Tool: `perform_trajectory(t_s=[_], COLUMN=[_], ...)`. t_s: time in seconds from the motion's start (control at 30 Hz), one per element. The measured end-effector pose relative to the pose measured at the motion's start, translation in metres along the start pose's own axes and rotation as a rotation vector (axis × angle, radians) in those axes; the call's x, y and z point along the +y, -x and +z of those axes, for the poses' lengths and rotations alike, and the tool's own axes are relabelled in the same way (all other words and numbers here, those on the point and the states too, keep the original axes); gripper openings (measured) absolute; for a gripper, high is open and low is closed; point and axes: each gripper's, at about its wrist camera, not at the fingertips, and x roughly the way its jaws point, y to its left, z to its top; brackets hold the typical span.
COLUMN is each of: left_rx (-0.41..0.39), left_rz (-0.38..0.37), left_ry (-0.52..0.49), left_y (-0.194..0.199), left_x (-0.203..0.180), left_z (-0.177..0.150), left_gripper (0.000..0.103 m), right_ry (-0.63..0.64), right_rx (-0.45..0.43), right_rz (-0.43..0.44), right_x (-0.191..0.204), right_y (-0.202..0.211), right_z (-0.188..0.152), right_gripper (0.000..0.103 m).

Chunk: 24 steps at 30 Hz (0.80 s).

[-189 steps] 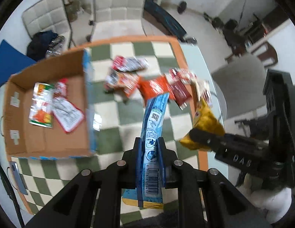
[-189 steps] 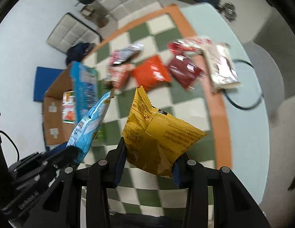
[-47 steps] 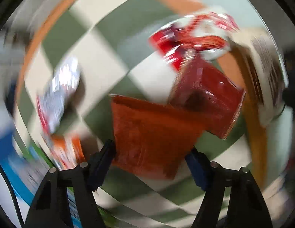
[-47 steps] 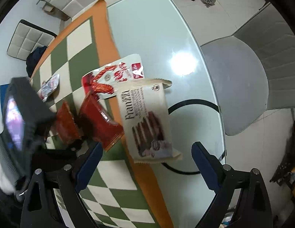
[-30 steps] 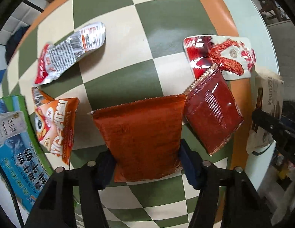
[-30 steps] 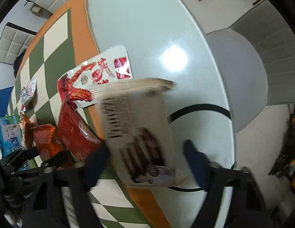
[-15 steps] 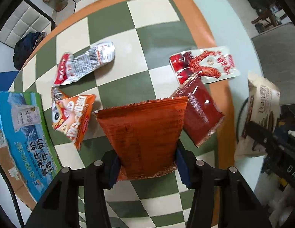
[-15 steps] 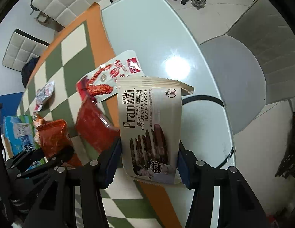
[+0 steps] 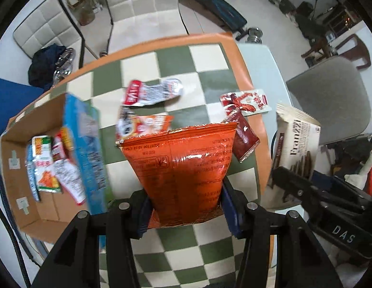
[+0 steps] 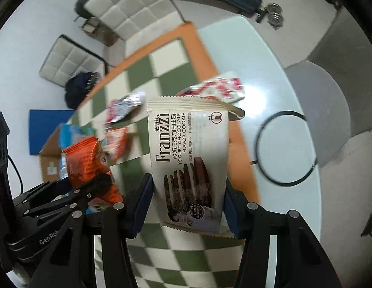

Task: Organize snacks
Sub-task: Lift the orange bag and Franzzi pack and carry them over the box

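Up above the checkered surface point(image 9: 205, 60), the left gripper point(image 9: 184, 206) has its fingers clenched on the lower part of an orange snack bag point(image 9: 183, 163), which stands upright between them with its printed back to the camera. The right gripper point(image 10: 188, 206) likewise grips a cream Franzzi cookie pack point(image 10: 188, 158), upright, its toothed bottom edge hanging just below the fingers.

To the left sits an open cardboard box point(image 9: 13, 144) with a blue printed flap point(image 9: 87, 148) raised on its near side. Inside lie several flat packets: a green-and-orange one point(image 9: 43, 165), a white-and-red one point(image 9: 66, 170) partly over it, and a narrow bluish one along the left, too blurred to read. The flap cuts off the box's right part.

Loose on the surface are a silver-and-red packet point(image 9: 152, 93), an orange-and-white packet point(image 9: 142, 124) whose lower edge is hidden behind the held orange bag, a dark red pouch point(image 9: 243, 141) also partly covered by that bag, and a white-and-red packet point(image 9: 246, 102) at the orange border. In the right wrist view these same packets smear with motion blur and cannot be told apart clearly; the white-and-red one point(image 10: 217, 88) peeks out behind the cookie pack's top. A black cable loop point(image 10: 281, 148) lies on the pale glass part of the surface.
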Motion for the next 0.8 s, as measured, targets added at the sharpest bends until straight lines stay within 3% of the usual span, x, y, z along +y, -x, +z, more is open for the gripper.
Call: perform_trajectory(t_s=[0.2, 0.4, 0.8], left_rx=[-0.050, -0.057, 0.106], left_rz=[0.005, 0.007, 0.052], left_ry=[0.044, 0.104, 0.248], left_y=[0.036, 0.042, 0.001], left_x=[0.067, 0.143, 0.306], left_z=[-0.019, -0.040, -0.079], left_gripper=[0.048, 0.048, 0.048], right_ry=[0.079, 0.155, 0.237], right_rx=[-0.019, 0.006, 0.157], right_rz=[0.068, 0.130, 0.207], right_x=[0.078, 0.165, 0.307], right_y=[0.015, 0.001, -0.094], right_z=[-0.023, -0.047, -0.105], right_gripper=[0.057, 0.057, 0.057])
